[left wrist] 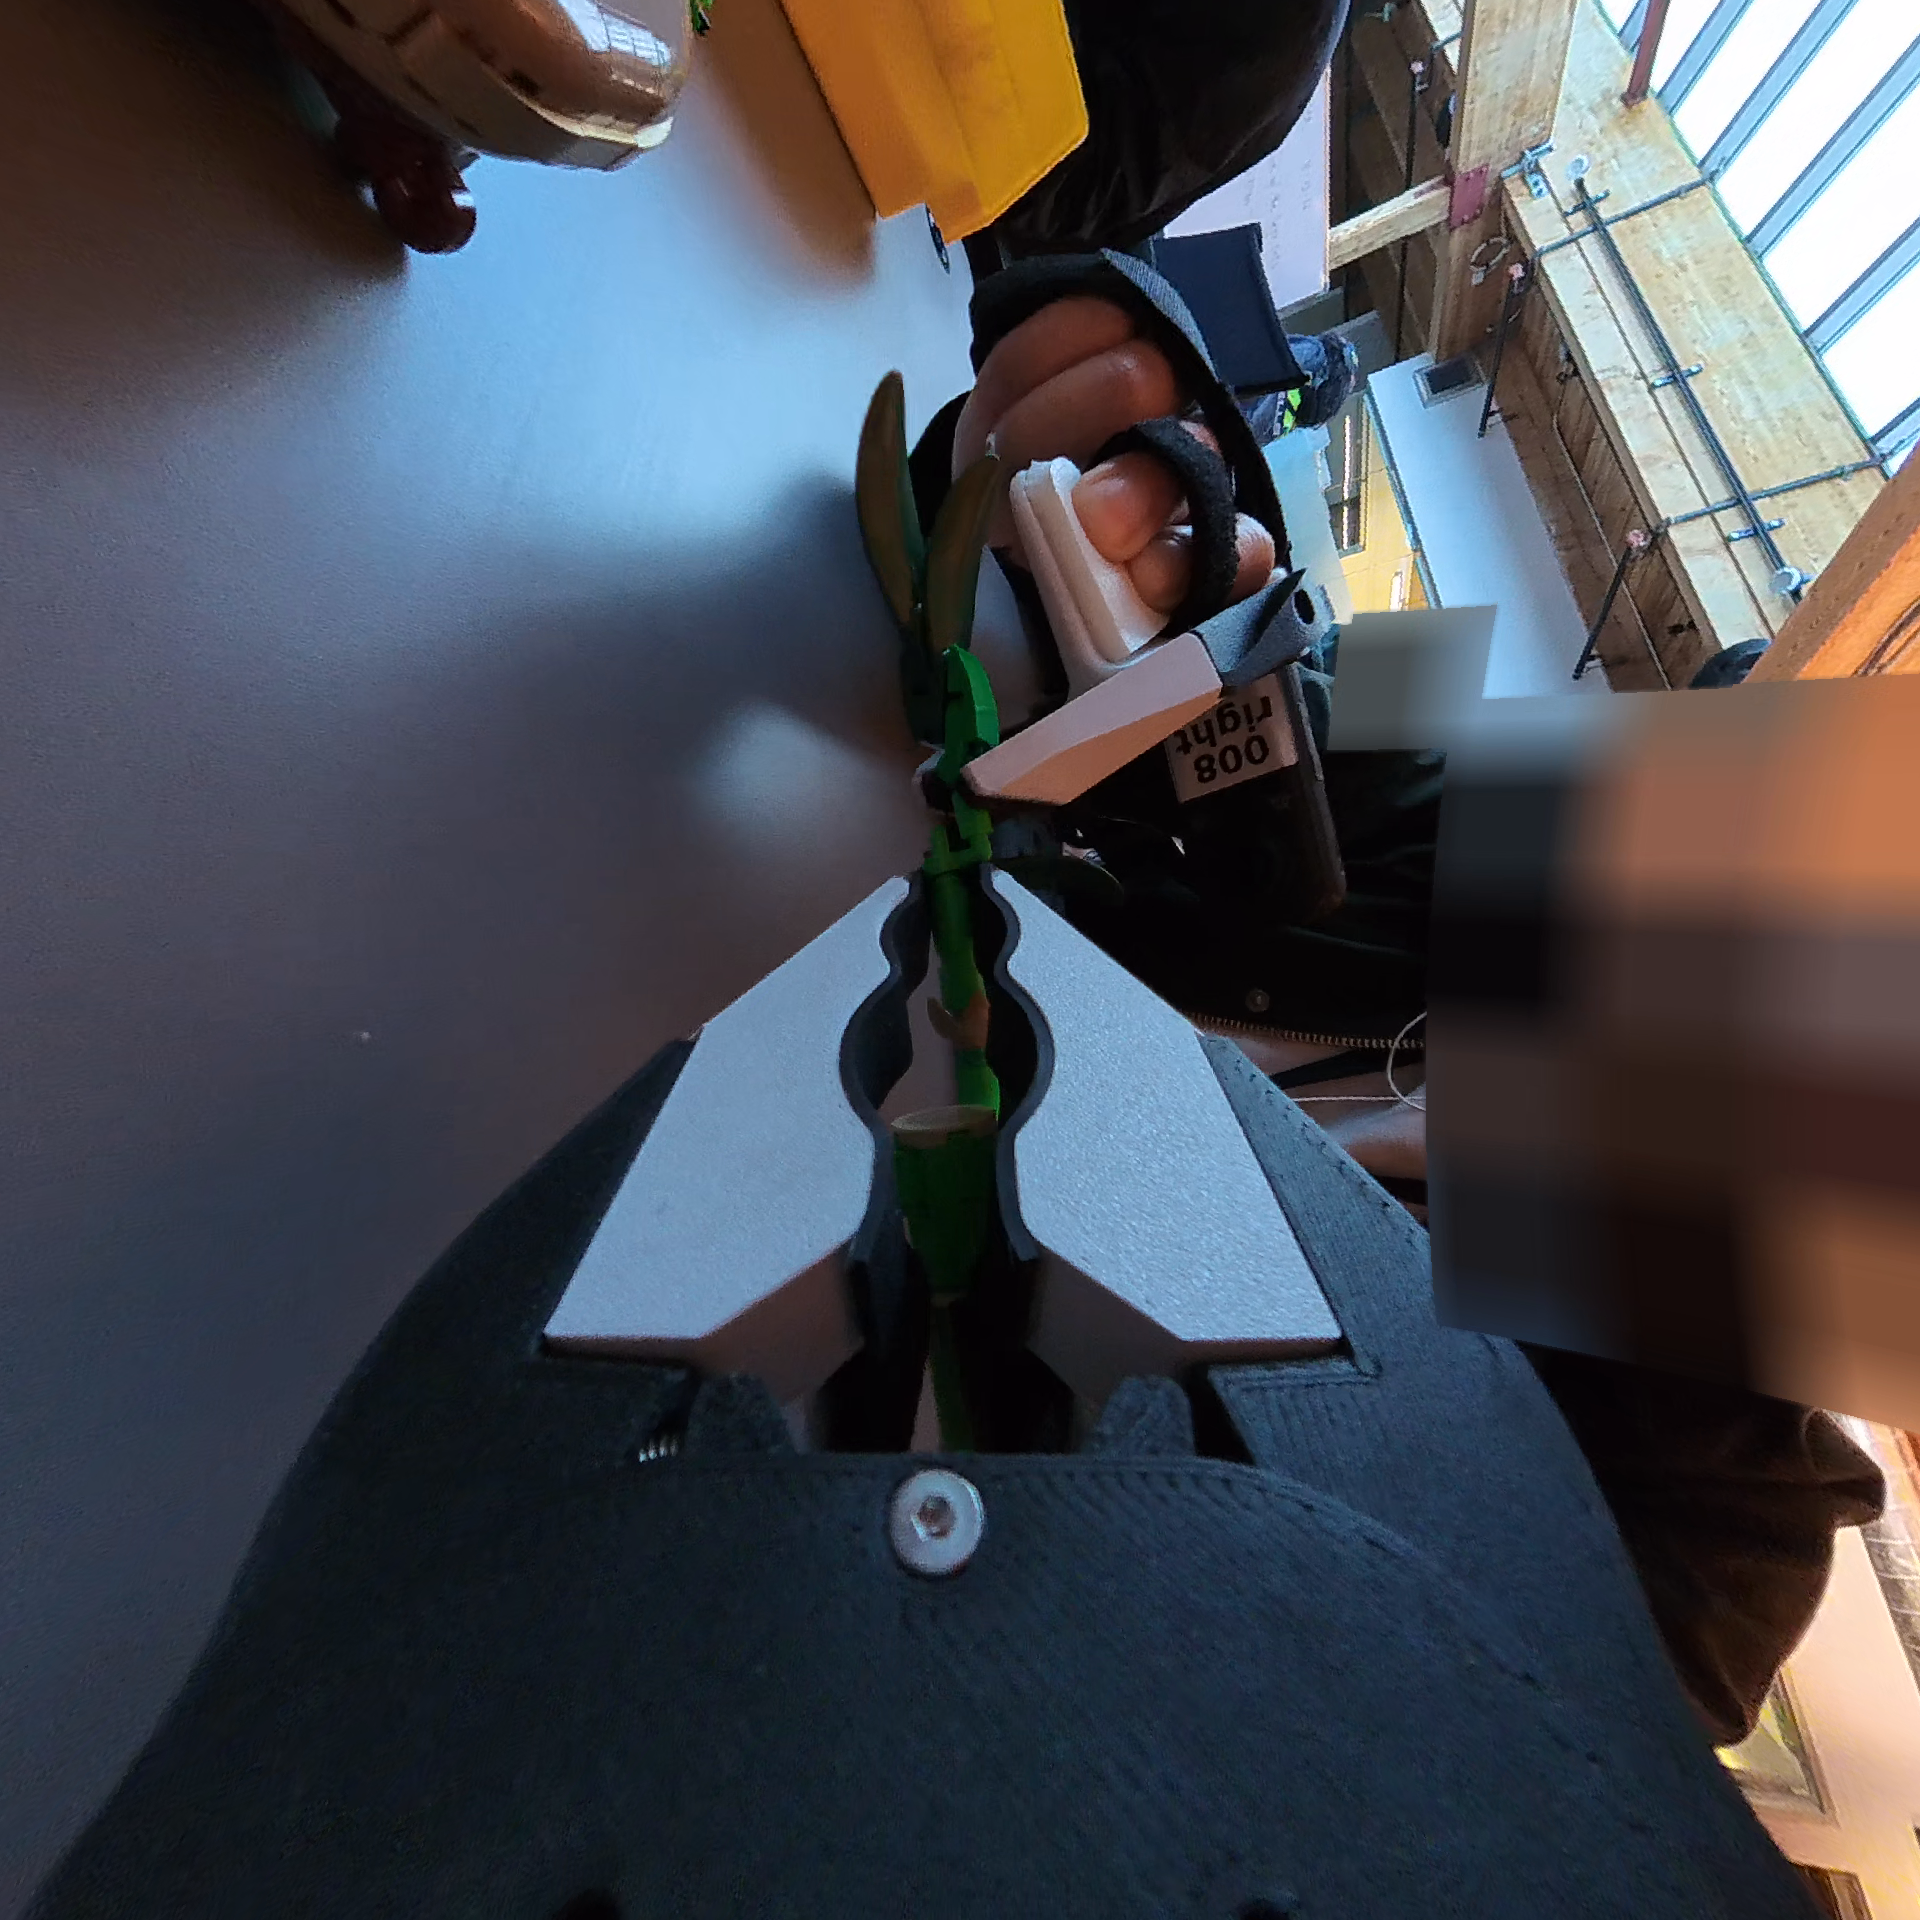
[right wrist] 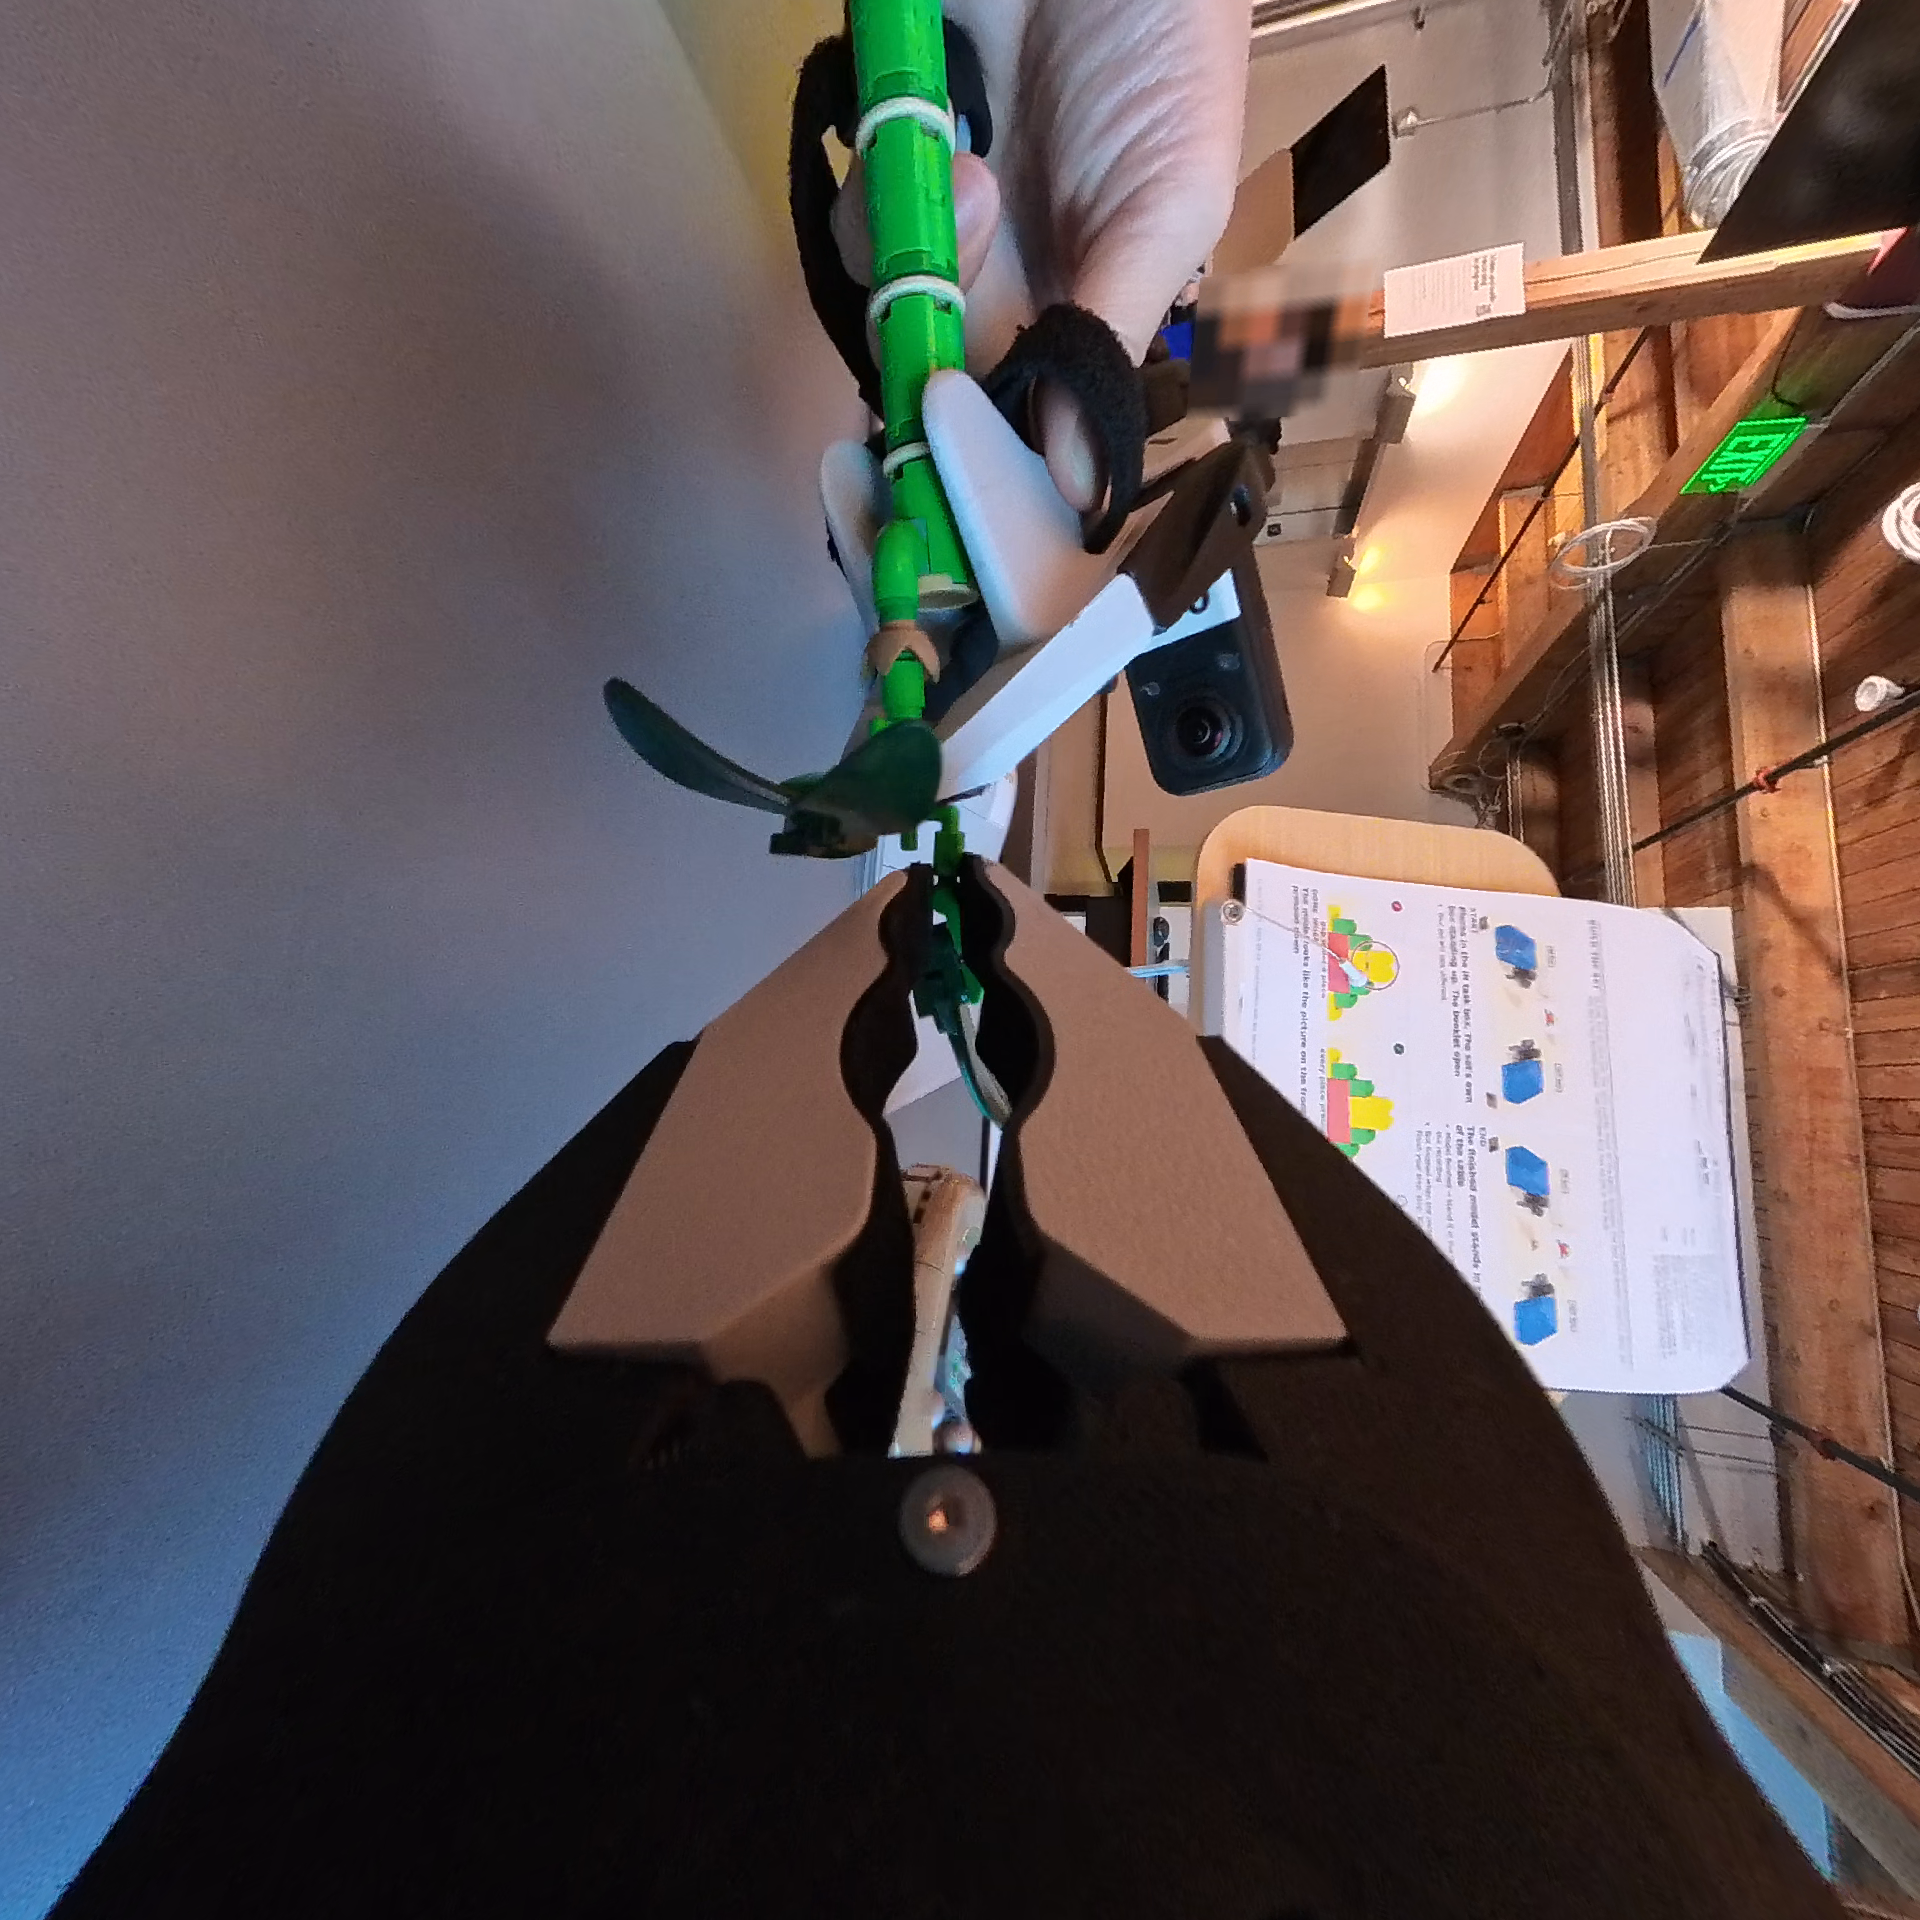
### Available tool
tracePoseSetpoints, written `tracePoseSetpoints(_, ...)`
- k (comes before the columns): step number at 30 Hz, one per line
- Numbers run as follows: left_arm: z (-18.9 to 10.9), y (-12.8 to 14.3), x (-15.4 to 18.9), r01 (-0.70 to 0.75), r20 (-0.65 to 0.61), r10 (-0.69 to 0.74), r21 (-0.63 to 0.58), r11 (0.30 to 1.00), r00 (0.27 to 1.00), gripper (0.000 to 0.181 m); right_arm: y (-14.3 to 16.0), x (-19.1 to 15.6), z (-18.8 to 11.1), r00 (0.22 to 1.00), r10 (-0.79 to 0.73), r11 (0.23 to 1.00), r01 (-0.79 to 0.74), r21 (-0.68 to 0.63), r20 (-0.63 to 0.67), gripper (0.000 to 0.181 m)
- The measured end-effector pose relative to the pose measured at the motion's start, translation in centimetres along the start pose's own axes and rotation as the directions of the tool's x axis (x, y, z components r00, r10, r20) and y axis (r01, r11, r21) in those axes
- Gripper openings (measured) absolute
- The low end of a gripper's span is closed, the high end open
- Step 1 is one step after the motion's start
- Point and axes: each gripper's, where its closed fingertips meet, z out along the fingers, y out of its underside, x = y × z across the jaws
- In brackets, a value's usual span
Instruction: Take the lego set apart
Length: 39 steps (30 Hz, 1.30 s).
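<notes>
A green lego plant stem with pale rings runs lengthwise between my two grippers, above the grey table. My left gripper is shut on the stem's thick lower part. My right gripper is shut on the small green joint at the stem's thin end, next to the dark green leaves. In the left wrist view the right gripper pinches the stem just beyond my fingertips, with olive leaves past it. In the right wrist view the left gripper holds the stem.
A yellow bin and a tan lego model with dark red parts sit on the table. A printed instruction sheet stands on a board to the right. Wooden shelving lies behind. The tips of both grippers are at nearly the same place.
</notes>
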Motion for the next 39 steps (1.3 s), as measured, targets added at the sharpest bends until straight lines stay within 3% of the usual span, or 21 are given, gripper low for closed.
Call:
tracePoseSetpoints(15,0.0,0.0,0.2,-0.005,-0.009,0.005,-0.001,1.0,1.0,0.007,0.2,0.2,-0.3,1.0,-0.018,0.999,0.019,0.026,-0.019,0.005)
tracePoseSetpoints(17,-0.8,1.6,-0.7,-0.003,0.047,0.007,-0.081,0.997,0.999,0.007,4.4,1.2,-0.3,0.998,-0.011,0.984,0.001,-0.176,-0.055,0.005)
tracePoseSetpoints(18,-1.4,1.5,-0.9,-0.008,0.057,0.011,-0.058,0.998,0.998,0.007,5.3,2.1,-0.9,0.994,0.05,0.985,-0.064,-0.159,-0.094,0.005)
tracePoseSetpoints(20,-1.7,0.3,0.5,-0.001,-0.019,0.001,0.006,1.0,1.0,0.006,4.1,3.9,-1.7,0.976,0.162,0.983,-0.172,-0.064,-0.143,0.004)
tracePoseSetpoints(24,-0.5,0.7,-0.4,-0.033,0.067,0.036,-0.05,0.998,0.997,0.006,3.4,2.3,-0.6,0.992,0.098,0.992,-0.104,-0.074,-0.079,0.005)
tracePoseSetpoints(28,-0.5,1.2,-1.1,-0.017,0.114,0.026,-0.077,0.997,0.993,0.007,3.4,-0.3,-0.3,0.972,0.218,0.975,-0.212,-0.073,0.089,0.005)
tracePoseSetpoints(32,-0.9,1.1,-1.3,-0.035,0.144,0.047,-0.082,0.996,0.988,0.007,3.8,-3.5,0.1,0.885,0.375,0.927,-0.349,-0.14,0.276,0.005)
tracePoseSetpoints(39,-1.3,0.9,-1.2,-0.098,0.182,0.114,-0.094,0.991,0.977,0.006,4.1,-5.3,0.3,0.785,0.495,0.868,-0.461,-0.184,0.373,0.005)
